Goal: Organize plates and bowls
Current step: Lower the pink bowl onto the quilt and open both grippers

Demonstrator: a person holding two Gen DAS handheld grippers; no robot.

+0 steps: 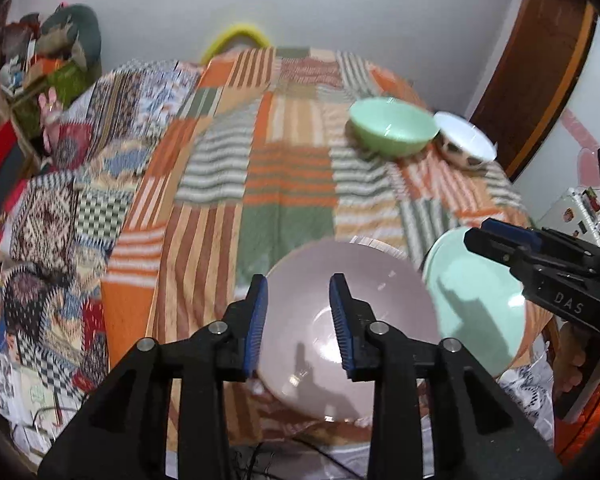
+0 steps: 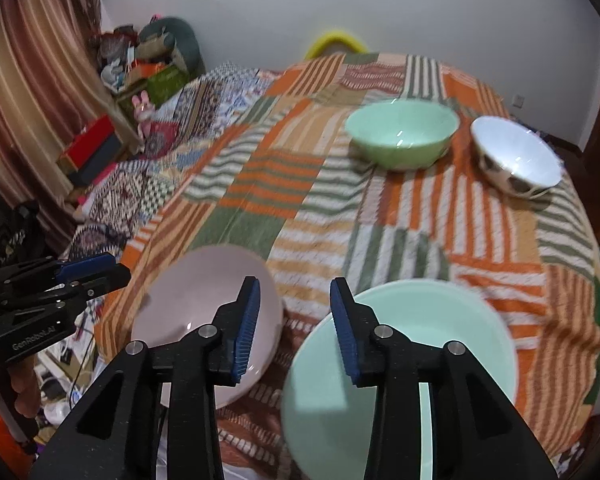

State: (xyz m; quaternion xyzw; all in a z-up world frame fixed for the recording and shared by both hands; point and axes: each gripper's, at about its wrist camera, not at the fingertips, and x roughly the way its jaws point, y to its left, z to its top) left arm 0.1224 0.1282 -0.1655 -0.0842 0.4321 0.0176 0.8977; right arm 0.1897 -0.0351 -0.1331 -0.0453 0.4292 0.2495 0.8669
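Surface: bed covered by a patchwork blanket (image 2: 283, 200) of orange, green and white stripes.

Near edge, side by side: pink plate (image 1: 352, 320) on the left, mint plate (image 2: 420, 344) on the right, rims close together; contact between them cannot be judged through the blur.

Far right of blanket: green bowl (image 2: 402, 136), upright, and just beside it a white bowl with dark spots (image 2: 516, 160), tilted.

Left gripper (image 1: 298, 320): above the pink plate, blue pads parted, nothing between them, not touching the plate.

Right gripper (image 2: 295, 324): above the gap between the two plates, pads likewise parted and empty.

Background: striped curtain (image 2: 31, 100) and a cluttered corner at left, white wall behind.
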